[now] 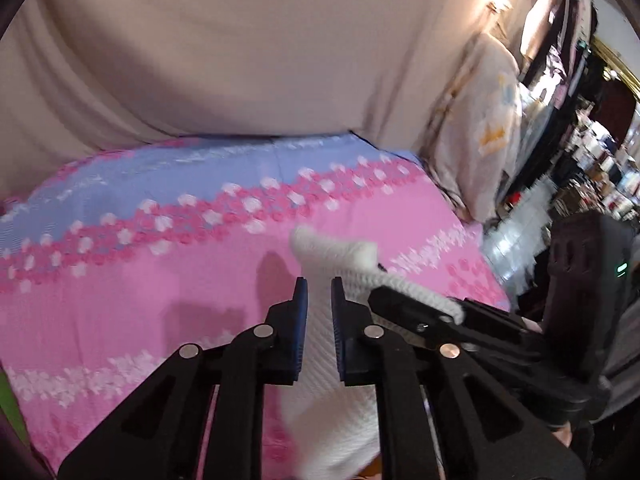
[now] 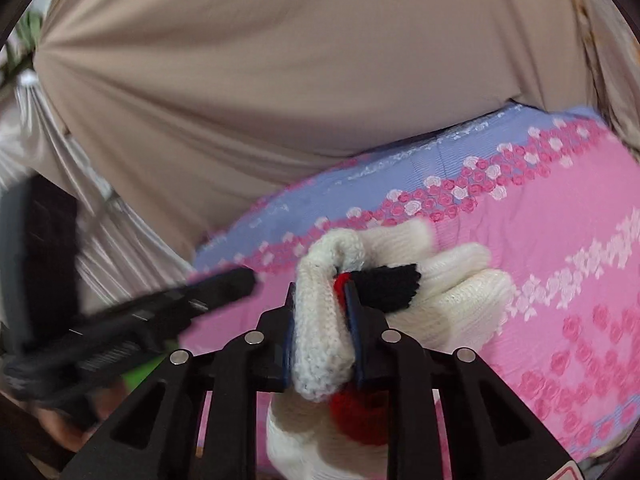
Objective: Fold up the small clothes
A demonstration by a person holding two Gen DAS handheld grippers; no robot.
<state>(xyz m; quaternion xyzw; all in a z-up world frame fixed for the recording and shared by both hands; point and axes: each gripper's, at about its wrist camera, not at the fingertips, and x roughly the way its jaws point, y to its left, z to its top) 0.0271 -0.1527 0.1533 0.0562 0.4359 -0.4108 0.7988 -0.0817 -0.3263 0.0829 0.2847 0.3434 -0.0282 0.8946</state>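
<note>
A small white knit garment (image 1: 332, 252) hangs lifted above the pink and lilac flowered bed cover (image 1: 120, 280). My left gripper (image 1: 319, 312) is shut on a flat fold of it, with the blue pads pressing the cloth from both sides. At the right of this view, the right gripper's fingers (image 1: 404, 308) hold a ribbed edge of the same piece. In the right wrist view my right gripper (image 2: 320, 320) is shut on a thick bunched roll of the white knit garment (image 2: 452, 296), beside its black patch (image 2: 392, 284) and red tuft (image 2: 360, 416). The left gripper's fingers (image 2: 216, 288) show blurred at left.
A beige draped cloth (image 1: 240, 60) rises behind the bed cover (image 2: 560, 240). A pale patterned garment (image 1: 480, 140) hangs at the right, with crowded shelves (image 1: 592, 168) beyond it. White satin folds (image 2: 48, 140) hang at the left in the right wrist view.
</note>
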